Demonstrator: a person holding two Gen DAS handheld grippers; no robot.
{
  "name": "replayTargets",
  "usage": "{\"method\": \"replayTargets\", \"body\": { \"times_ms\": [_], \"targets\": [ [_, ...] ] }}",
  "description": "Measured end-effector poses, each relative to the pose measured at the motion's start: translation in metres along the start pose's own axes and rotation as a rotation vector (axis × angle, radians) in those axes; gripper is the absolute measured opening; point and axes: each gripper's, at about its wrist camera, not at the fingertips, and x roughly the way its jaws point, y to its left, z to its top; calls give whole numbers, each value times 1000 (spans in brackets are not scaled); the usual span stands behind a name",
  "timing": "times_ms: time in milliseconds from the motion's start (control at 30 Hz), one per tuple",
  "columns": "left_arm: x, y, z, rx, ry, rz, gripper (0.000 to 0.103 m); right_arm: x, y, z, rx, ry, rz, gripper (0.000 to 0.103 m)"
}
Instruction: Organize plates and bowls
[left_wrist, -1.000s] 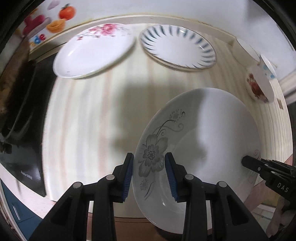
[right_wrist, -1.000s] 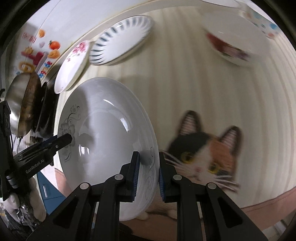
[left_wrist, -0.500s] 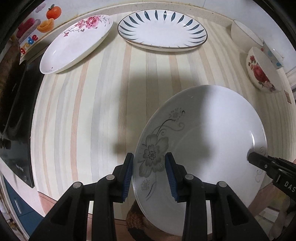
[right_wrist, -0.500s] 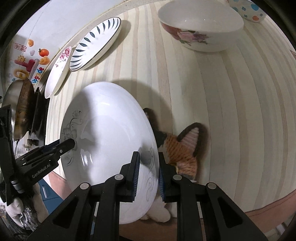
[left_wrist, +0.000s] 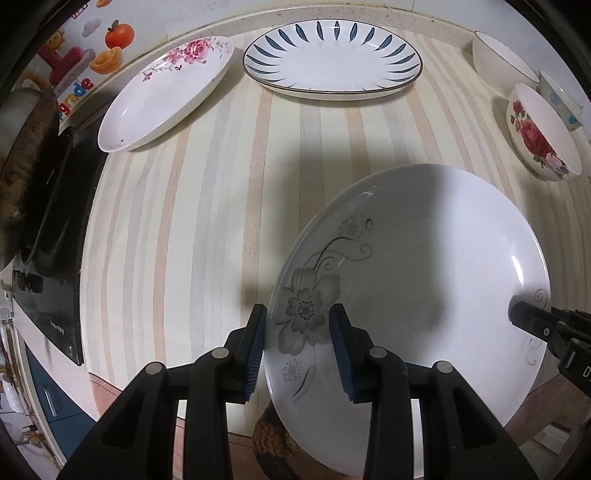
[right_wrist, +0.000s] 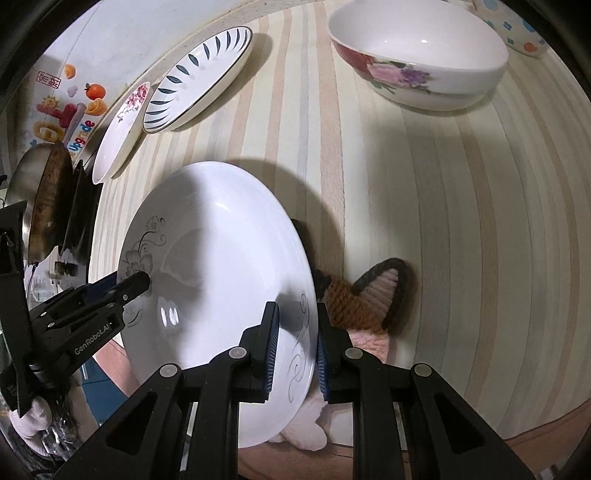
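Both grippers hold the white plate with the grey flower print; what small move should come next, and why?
Probably carry the white grey-flower plate, clamped at opposite rims by the left gripper and right gripper, toward the blue-leaf oval plate, since plates sit grouped there.

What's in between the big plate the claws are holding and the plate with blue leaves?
Nothing: only bare striped counter lies between the held plate and the blue-leaf plate, in the left wrist view.

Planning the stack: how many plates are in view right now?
3: grey-flower plate held by both grippers, pink-flower plate back left, blue-striped plate back centre. More may be out of frame.
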Motion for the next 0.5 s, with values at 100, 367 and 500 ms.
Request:
{"method": "replayTargets", "body": {
  "times_ms": [100,367,500],
  "targets": [
    [2,2,4,7,9,-23,32,1,1,1,10,10,-6,21],
    [-43,78,8,-98,-75,-46,34,-48,0,10,54,-20,-44,21],
    [-54,138,40,-234,-120,-81,45,-81,44,45,-3,-87,-13,43]
  ]
}}
